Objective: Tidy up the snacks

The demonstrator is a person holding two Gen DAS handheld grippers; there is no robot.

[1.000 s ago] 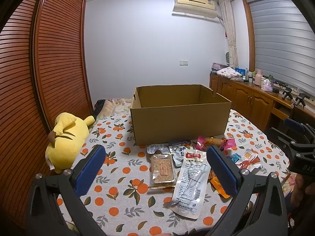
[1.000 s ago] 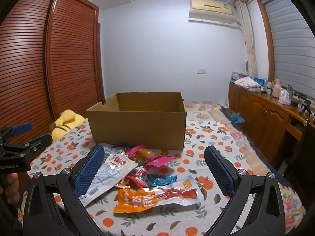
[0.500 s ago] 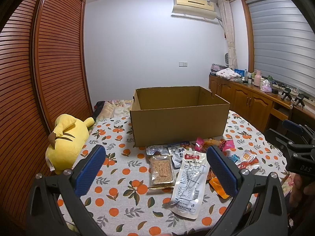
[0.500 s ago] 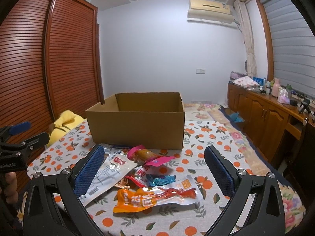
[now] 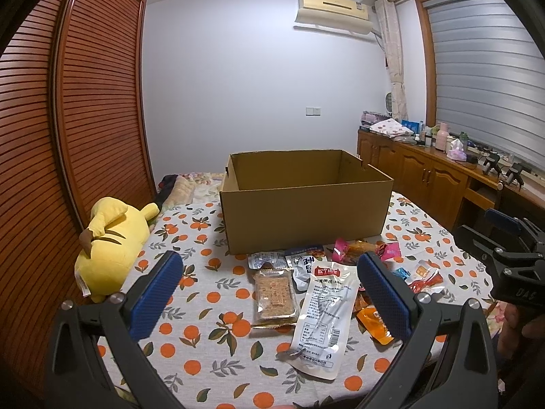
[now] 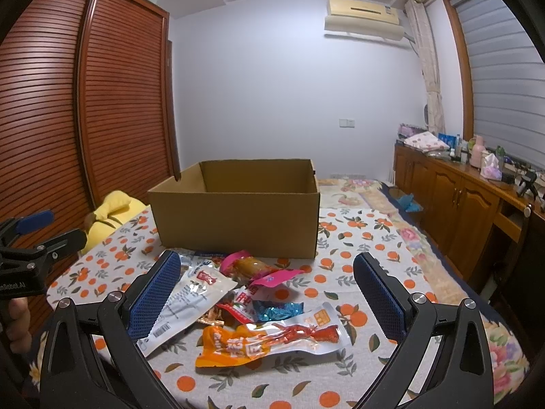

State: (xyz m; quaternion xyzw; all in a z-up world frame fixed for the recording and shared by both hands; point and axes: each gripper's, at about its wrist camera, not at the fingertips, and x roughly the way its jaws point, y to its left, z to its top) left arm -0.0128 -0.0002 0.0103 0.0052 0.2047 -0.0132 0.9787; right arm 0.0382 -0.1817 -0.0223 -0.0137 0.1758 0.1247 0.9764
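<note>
An open cardboard box point(image 5: 306, 204) point(image 6: 238, 218) stands on the table, nothing visible inside. In front of it lie several snack packets: a long white pouch point(image 5: 323, 317) point(image 6: 185, 303), a clear pack with a brown bar point(image 5: 275, 294), silver packets point(image 5: 305, 262), a pink-wrapped snack point(image 5: 354, 248) point(image 6: 253, 267), a blue candy point(image 6: 277, 310) and an orange-and-clear pouch point(image 6: 272, 339) point(image 5: 374, 320). My left gripper point(image 5: 269, 289) is open and empty above the white pouch. My right gripper point(image 6: 267, 293) is open and empty above the orange pouch.
The table wears a cloth with an orange-fruit print point(image 5: 204, 337) point(image 6: 368, 248). A yellow plush toy point(image 5: 112, 238) point(image 6: 109, 214) lies at its left edge. A slatted wooden wardrobe stands left; wooden cabinets point(image 6: 460, 211) with clutter stand right. A bed lies beyond the box.
Both grippers have drawn back and risen slightly, so the box and snacks sit a little lower and farther. Both stay open and empty.
</note>
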